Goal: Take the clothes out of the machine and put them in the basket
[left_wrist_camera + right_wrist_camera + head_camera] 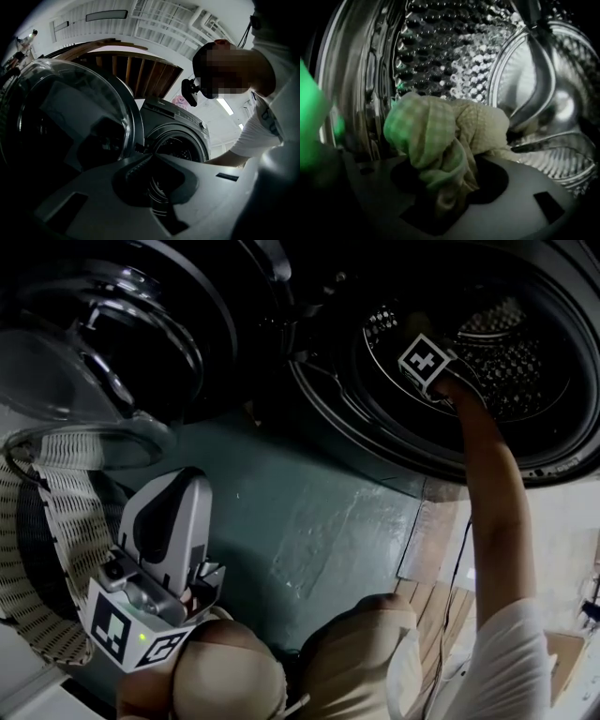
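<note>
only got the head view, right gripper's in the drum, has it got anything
Observer: Yes. In the right gripper view, the right gripper is shut on a checked cloth.
Operator: any more clothes round it
Observer: None that I can see. That view shows only the metal wall of the drum behind the cloth, and the bottom is hidden.
Operator: left gripper holding something
Observer: No. In the left gripper view, the left gripper is shut and empty, and it points toward the machine.
</note>
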Tool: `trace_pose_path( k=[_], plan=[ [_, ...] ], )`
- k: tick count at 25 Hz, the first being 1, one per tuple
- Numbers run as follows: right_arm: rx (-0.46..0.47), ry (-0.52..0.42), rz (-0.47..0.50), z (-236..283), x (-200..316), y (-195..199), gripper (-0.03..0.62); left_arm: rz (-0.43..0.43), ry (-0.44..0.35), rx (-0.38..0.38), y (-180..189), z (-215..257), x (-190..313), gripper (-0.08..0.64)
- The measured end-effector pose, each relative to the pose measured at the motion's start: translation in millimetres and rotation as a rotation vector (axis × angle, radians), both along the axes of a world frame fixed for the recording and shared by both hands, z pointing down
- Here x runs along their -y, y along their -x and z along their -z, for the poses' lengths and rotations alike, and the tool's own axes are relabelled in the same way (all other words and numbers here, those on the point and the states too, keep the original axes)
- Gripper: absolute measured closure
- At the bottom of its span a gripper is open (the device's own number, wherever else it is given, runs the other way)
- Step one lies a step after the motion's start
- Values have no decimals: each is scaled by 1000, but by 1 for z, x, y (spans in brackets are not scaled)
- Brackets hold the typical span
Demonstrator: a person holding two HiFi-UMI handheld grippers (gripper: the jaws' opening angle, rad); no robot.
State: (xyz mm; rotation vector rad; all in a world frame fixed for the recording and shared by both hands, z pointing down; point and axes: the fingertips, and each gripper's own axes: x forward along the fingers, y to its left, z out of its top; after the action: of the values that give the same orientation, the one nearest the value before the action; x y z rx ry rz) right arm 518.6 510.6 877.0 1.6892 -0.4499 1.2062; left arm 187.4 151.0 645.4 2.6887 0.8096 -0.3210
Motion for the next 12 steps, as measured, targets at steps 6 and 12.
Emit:
trace_pose_path(
  k=[6, 12],
  plan=[
    [-116, -19, -4, 30, -4, 5, 396, 9, 11, -24, 7, 9, 0, 546],
    [-208, -55, -11, 72, -17, 22, 402, -17, 3, -48, 9, 14, -19, 546]
  ],
)
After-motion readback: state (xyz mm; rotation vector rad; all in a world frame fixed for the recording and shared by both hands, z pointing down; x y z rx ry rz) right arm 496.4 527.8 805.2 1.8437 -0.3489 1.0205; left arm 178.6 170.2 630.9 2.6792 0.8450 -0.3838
